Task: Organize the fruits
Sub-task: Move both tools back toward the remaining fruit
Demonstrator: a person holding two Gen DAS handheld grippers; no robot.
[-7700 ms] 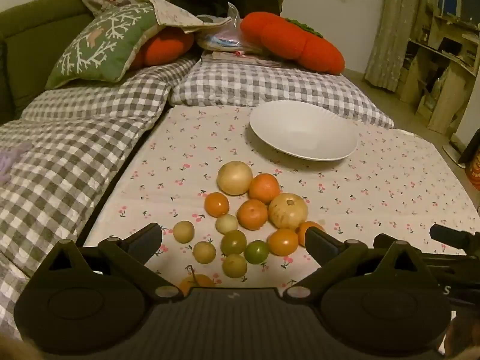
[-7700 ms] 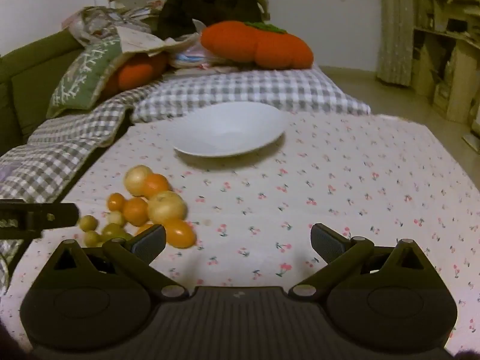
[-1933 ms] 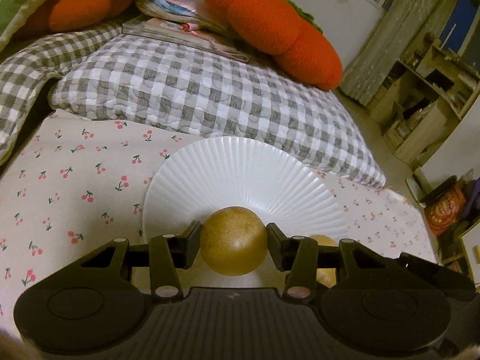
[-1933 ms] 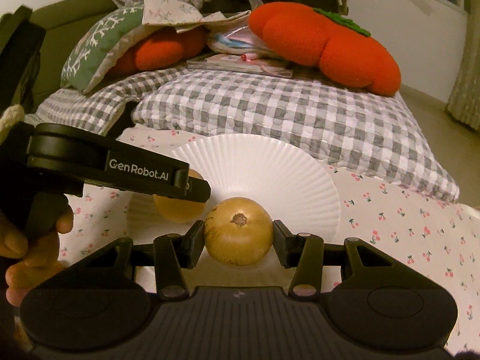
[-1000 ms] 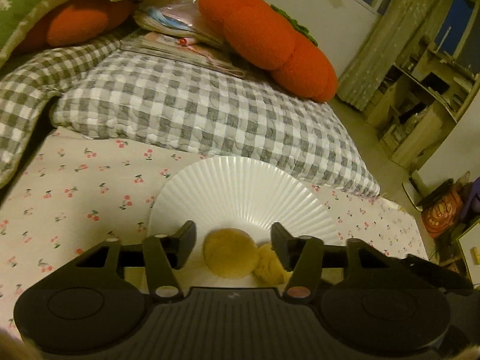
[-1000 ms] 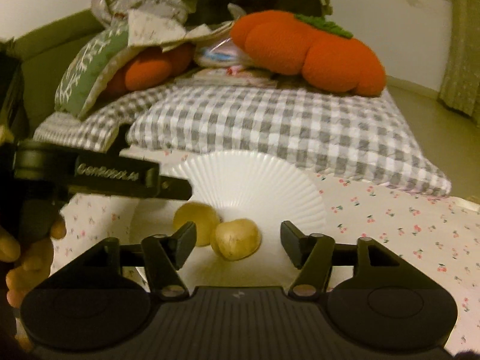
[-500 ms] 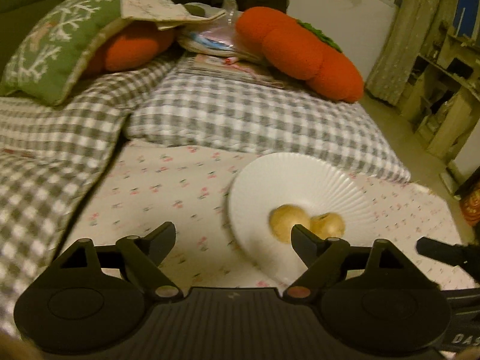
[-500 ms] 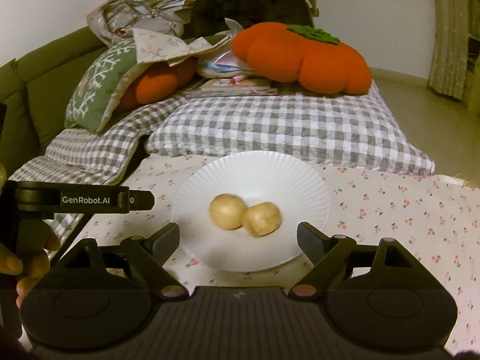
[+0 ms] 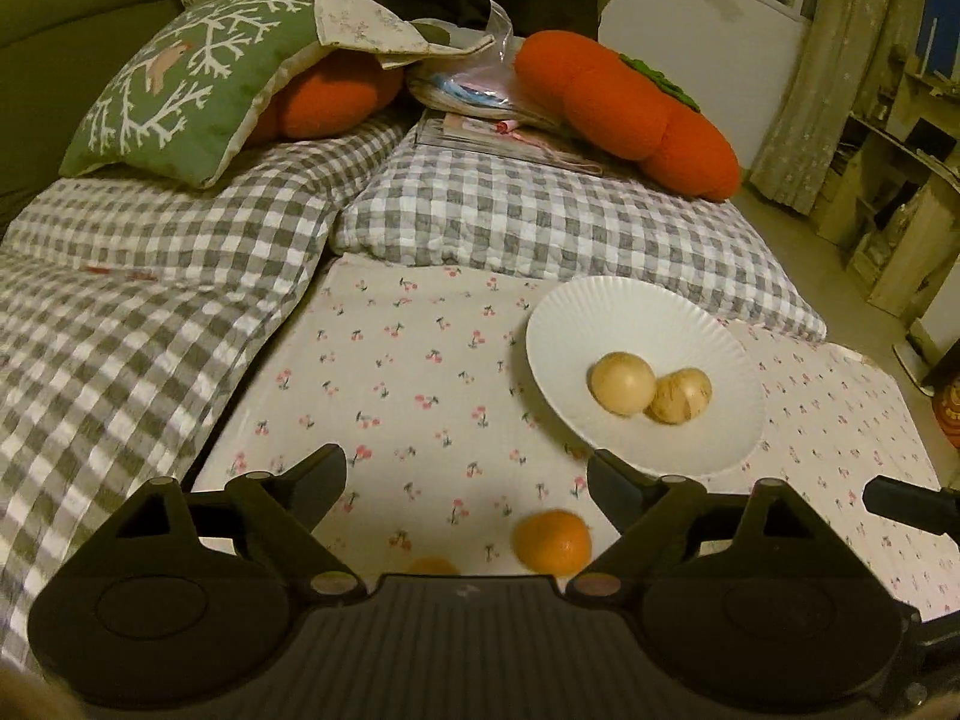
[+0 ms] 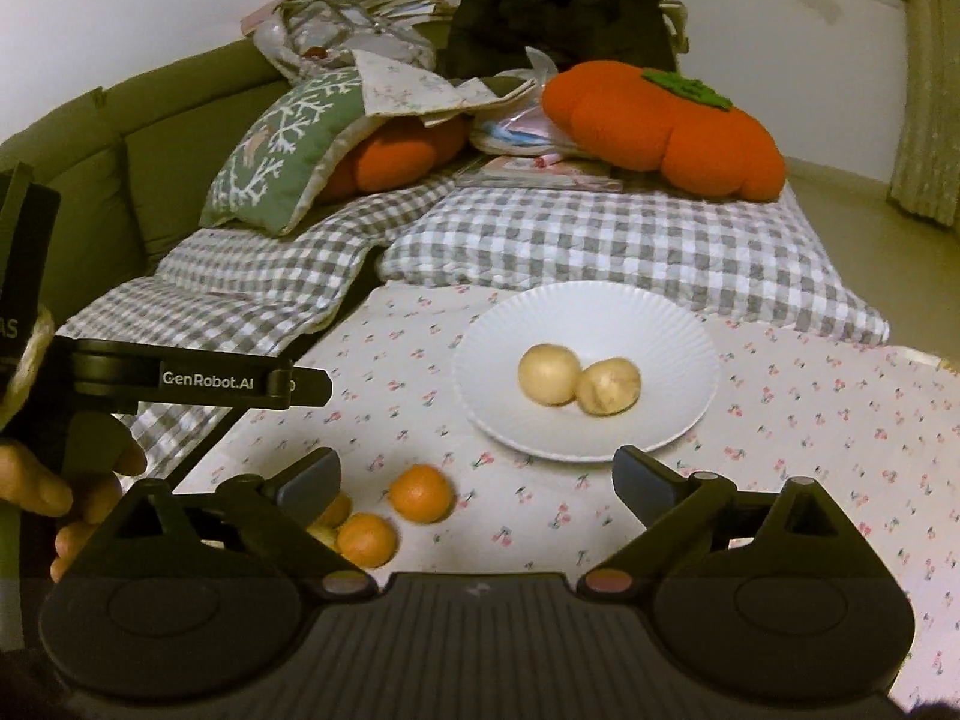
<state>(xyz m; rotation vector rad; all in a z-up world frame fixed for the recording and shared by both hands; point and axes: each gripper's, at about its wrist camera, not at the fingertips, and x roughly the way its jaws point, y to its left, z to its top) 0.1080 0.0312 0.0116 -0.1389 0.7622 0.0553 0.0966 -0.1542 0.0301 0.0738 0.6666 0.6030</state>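
**Two fruits plated, oranges next**

I read this as the gap between loads: two pale fruits [image 10: 576,384] sit touching on the white plate [image 10: 672,330], at about 1 o'clock in my right view. My left gripper [image 9: 465,471] and right gripper [image 10: 477,471] are both spread wide and carry nothing. Next, I judge, is an orange [image 10: 420,493] at 7 o'clock near my right gripper; two more oranges [image 10: 366,539] lie just beside it. The cherry-print cloth [image 10: 810,420] offers open room toward 3 o'clock; the checked cushion [image 10: 630,240] bounds it at 12.
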